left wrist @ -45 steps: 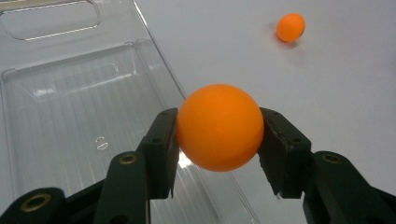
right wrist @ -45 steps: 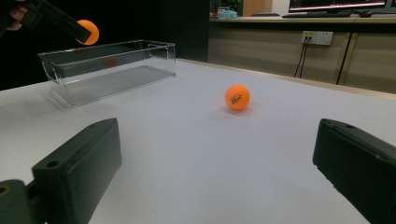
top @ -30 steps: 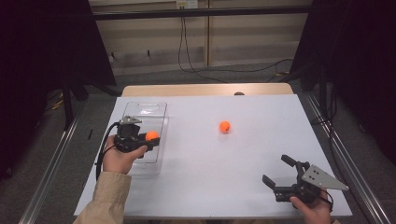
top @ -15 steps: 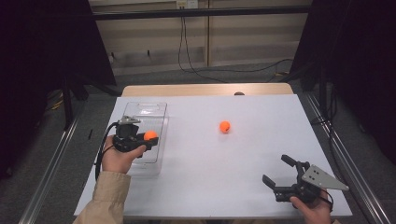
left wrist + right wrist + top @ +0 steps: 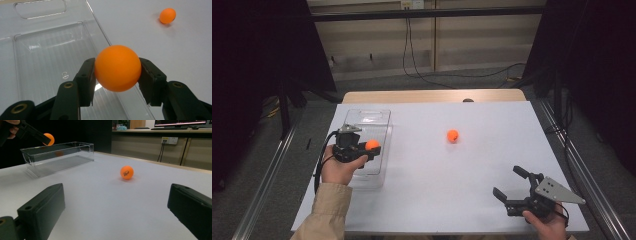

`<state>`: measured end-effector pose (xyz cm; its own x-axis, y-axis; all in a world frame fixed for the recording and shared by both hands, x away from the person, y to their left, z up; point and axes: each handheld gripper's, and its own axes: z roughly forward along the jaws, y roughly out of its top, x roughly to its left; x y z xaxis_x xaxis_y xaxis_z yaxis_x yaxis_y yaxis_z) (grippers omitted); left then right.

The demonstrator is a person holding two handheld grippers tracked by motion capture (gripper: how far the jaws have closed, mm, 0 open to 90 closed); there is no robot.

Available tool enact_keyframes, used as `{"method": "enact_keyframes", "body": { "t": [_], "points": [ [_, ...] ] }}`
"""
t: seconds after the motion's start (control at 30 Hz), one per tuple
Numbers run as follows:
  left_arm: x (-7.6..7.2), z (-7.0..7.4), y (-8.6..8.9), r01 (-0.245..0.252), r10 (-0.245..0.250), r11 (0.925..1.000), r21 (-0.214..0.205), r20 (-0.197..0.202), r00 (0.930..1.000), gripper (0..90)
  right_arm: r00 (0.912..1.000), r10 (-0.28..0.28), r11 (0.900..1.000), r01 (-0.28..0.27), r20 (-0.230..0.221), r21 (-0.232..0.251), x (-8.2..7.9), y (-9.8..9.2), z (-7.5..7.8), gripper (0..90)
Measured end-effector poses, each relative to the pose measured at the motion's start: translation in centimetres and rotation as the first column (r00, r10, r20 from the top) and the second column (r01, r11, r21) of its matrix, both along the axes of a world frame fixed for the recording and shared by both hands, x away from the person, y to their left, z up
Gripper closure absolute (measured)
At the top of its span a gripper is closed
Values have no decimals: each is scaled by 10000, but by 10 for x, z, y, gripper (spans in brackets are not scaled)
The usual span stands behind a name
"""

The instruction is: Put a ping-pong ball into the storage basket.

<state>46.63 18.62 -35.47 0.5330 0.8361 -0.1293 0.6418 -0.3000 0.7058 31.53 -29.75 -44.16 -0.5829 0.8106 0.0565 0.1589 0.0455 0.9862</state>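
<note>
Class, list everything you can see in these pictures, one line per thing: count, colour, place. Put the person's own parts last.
Held ball: one, orange, between the left gripper's fingers above the bin's right wall.
Loose ball: one, orange, on the table near its middle.
Bin: one, clear plastic, left side of the table.
Table: one, white top with a wooden far edge.
Left gripper: one, black, shut on the held ball.
Right gripper: one, black with a grey plate, open, near right corner.
Hands: two; left, right.
</note>
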Motion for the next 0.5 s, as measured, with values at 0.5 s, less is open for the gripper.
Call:
{"method": "enact_keyframes", "body": {
  "t": [0.5],
  "points": [
    [2, -2, 0, -233, 233, 9997, 10, 49, 9997, 510, 10000, -19, 10000, 19, -15, -19, 0, 0, 0, 6]
  ]
}}
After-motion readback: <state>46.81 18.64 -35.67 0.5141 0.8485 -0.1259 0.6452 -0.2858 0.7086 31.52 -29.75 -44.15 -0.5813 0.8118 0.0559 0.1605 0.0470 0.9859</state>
